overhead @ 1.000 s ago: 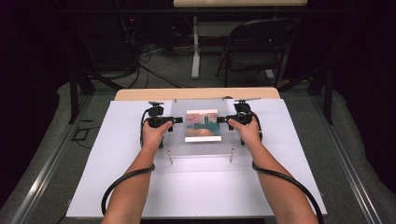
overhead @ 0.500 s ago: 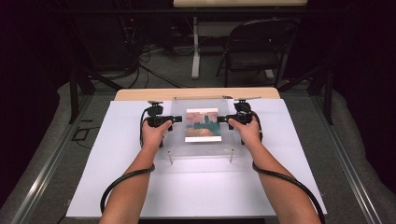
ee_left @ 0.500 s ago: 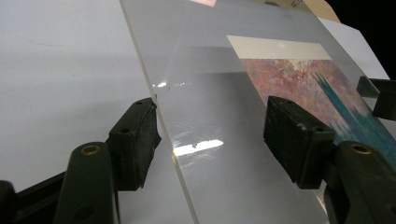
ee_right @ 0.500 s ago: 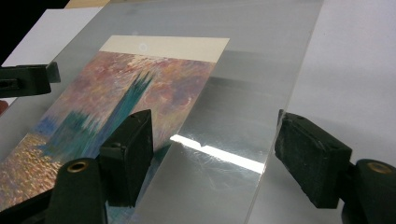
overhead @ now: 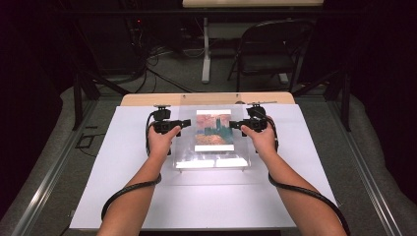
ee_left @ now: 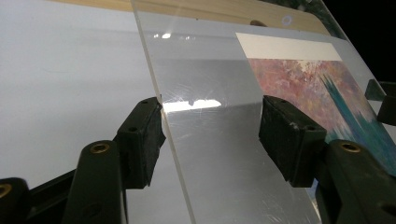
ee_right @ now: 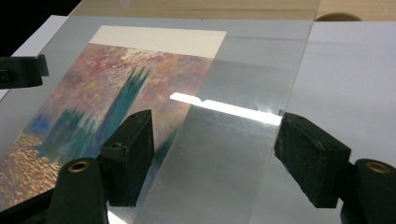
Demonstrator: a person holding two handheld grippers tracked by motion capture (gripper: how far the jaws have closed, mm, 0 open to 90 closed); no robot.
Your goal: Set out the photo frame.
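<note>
A clear acrylic sheet [overhead: 187, 147] carrying a painted print [overhead: 214, 129] of teal towers on pink is held slightly above the white table cover. My left gripper [overhead: 184, 123] straddles its left edge and my right gripper [overhead: 235, 124] its right edge. In the left gripper view the sheet [ee_left: 205, 70] runs slantwise through the gripper [ee_left: 210, 126]: one jaw sits at the edge, the other over the face, near the print [ee_left: 322, 88]. These jaws have just been closing, with a wide gap left. The right gripper [ee_right: 215, 144] stands likewise on the sheet [ee_right: 252, 79], beside the print [ee_right: 116, 79].
A white cover [overhead: 147, 196] lies over the wooden table [overhead: 147, 99]. Cables trail from both grippers along the person's forearms. Beyond the table stand a folding chair [overhead: 268, 49] and a white table leg [overhead: 206, 54], with cables on the floor.
Both hands have risen a little, and the sheet with the print has come up with them. Its far edge now stands higher in the high view.
</note>
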